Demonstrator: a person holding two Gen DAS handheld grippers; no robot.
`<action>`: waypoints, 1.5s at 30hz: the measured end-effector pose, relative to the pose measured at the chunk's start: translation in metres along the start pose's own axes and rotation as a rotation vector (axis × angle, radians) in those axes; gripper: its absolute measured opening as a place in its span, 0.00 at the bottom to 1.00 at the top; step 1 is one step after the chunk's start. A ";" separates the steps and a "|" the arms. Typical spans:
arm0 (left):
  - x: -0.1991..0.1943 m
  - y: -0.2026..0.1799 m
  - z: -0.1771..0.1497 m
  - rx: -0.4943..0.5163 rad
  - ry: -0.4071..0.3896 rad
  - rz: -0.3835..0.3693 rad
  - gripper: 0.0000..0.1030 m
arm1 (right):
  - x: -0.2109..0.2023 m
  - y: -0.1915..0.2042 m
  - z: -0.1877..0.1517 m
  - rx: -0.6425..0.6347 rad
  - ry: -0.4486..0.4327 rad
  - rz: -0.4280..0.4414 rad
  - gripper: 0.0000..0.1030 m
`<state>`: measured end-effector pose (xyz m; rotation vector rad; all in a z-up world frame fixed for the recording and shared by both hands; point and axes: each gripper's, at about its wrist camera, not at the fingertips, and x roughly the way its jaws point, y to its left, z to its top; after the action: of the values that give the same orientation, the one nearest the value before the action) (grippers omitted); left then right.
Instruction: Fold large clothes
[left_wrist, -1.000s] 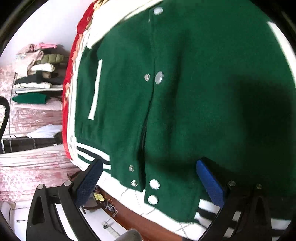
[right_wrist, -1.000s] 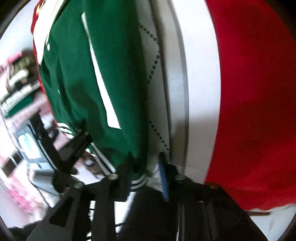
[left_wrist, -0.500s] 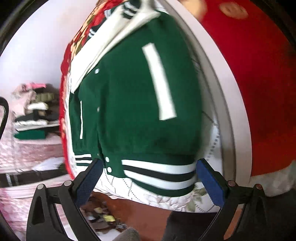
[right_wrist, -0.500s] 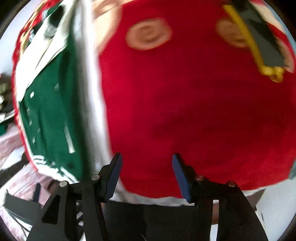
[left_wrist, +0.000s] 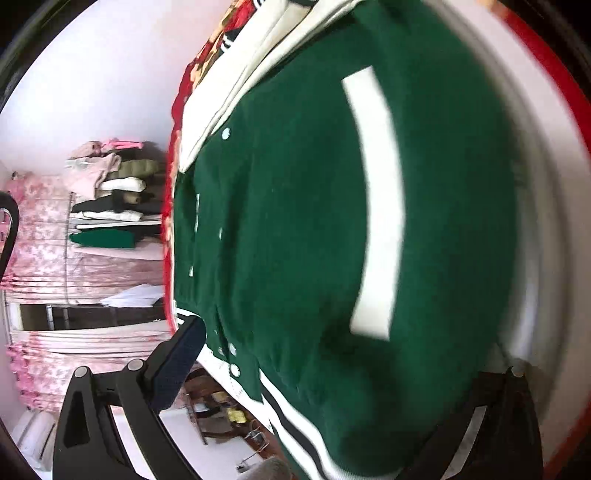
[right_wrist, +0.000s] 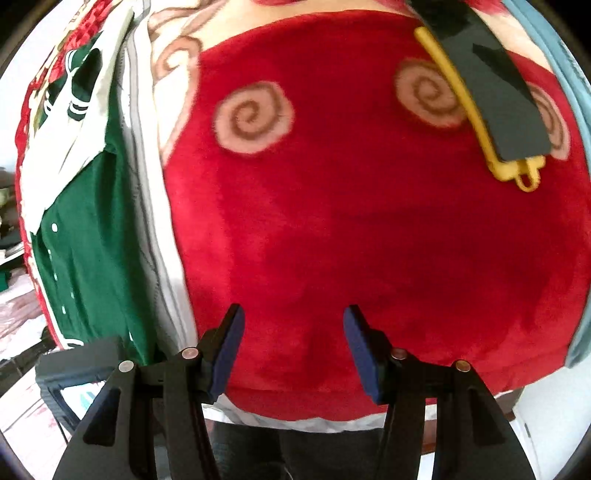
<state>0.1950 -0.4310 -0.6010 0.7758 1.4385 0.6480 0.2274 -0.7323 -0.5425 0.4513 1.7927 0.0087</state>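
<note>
A red blanket (right_wrist: 369, 229) with spiral motifs covers your work surface; folded clothes (left_wrist: 110, 199) stack at 9 o'clock. The green jacket (left_wrist: 303, 240) lies flat, hem toward you, collar at 12. Your left gripper (left_wrist: 332, 373) and right gripper (right_wrist: 291, 350) gape empty.

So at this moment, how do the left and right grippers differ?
The left gripper has its jaws spread wide with the green jacket lying across the gap and hiding its right finger; the right gripper has a narrower gap with both blue pads visible. The left is over the jacket, the right over the bare red blanket. Both are open, gripping nothing.
</note>
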 end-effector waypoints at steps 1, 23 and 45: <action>0.004 -0.001 0.002 -0.011 0.010 0.004 1.00 | 0.002 0.003 0.003 -0.005 0.001 0.007 0.56; -0.009 0.067 0.035 -0.169 -0.022 -0.090 0.15 | 0.010 0.073 0.124 -0.124 -0.168 0.494 0.78; 0.025 0.194 0.019 -0.307 0.014 -0.457 0.13 | -0.044 0.237 0.149 -0.222 -0.247 0.620 0.12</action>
<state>0.2280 -0.2948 -0.4627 0.1901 1.4214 0.5014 0.4462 -0.5607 -0.4850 0.7920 1.3351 0.5550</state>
